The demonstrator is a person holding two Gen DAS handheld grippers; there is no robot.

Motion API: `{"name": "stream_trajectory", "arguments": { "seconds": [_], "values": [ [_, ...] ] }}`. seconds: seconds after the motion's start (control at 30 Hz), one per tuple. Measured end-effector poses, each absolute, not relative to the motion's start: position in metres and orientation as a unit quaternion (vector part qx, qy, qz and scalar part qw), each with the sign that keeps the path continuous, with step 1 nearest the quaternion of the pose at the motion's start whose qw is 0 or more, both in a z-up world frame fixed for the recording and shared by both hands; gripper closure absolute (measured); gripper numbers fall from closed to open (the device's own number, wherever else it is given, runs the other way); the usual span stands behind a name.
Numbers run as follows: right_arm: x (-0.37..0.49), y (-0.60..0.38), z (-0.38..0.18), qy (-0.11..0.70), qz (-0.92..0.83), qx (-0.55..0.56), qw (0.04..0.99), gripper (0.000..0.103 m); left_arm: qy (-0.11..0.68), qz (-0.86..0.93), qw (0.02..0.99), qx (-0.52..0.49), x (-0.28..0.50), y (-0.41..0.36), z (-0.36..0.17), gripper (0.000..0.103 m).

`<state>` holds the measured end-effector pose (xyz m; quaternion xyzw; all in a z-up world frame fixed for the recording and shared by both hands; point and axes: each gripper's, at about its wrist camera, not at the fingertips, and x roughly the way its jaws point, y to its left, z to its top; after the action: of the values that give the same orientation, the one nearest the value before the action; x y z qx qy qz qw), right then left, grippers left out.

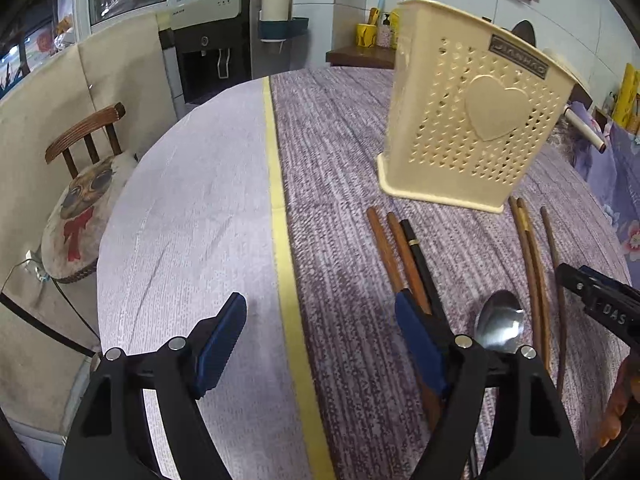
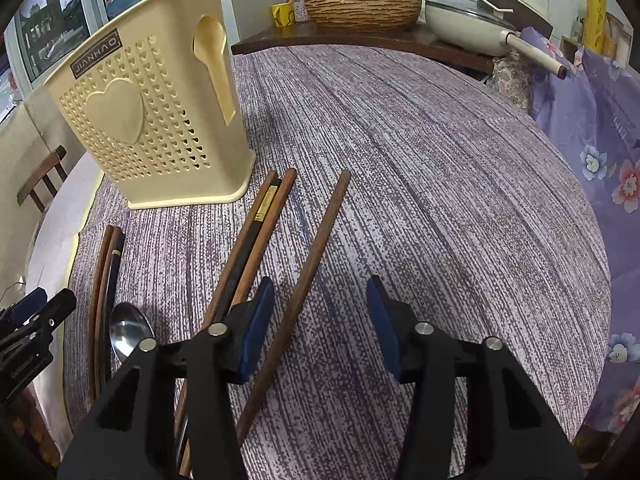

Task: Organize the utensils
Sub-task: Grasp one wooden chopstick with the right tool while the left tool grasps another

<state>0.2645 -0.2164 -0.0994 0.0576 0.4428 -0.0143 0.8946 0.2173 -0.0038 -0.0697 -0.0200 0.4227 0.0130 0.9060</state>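
Two grippers hang over our table: the left gripper (image 1: pixel 320 336) stands wide apart over bare cloth with nothing between its pads, and the right gripper (image 2: pixel 320 326) is also parted, a lone brown chopstick (image 2: pixel 316 248) lying between its fingers with neither pad pressing on it. Nearest us, between the two tools, rests a metal spoon (image 1: pixel 500 326); its handle is hidden beneath the gripper bodies. Left of it lie three chopsticks (image 1: pixel 404 256), two brown and one black. Right of it lies another bunch (image 2: pixel 256 240), brown sticks with a black one, though how many we cannot tell.

We judge the sticks light, stiff and smooth, likely to roll, so we would pinch them across the middle; the spoon looks slippery and is best taken at its neck. Farther back stands the cream perforated utensil holder (image 1: pixel 472 120), upright on the purple woven tablecloth (image 2: pixel 440 184). Its inside stays out of our sight in both views.
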Motion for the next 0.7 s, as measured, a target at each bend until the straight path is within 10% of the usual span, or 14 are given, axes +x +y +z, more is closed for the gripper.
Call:
{"name": "stream_trajectory", "arguments": {
  "seconds": [0.7],
  "values": [
    [0.284, -0.215, -0.103, 0.446, -0.041, 0.054, 0.893, 0.070, 0.450, 0.021, 0.893, 0.011, 0.250, -0.024, -0.080, 0.052]
  ]
}}
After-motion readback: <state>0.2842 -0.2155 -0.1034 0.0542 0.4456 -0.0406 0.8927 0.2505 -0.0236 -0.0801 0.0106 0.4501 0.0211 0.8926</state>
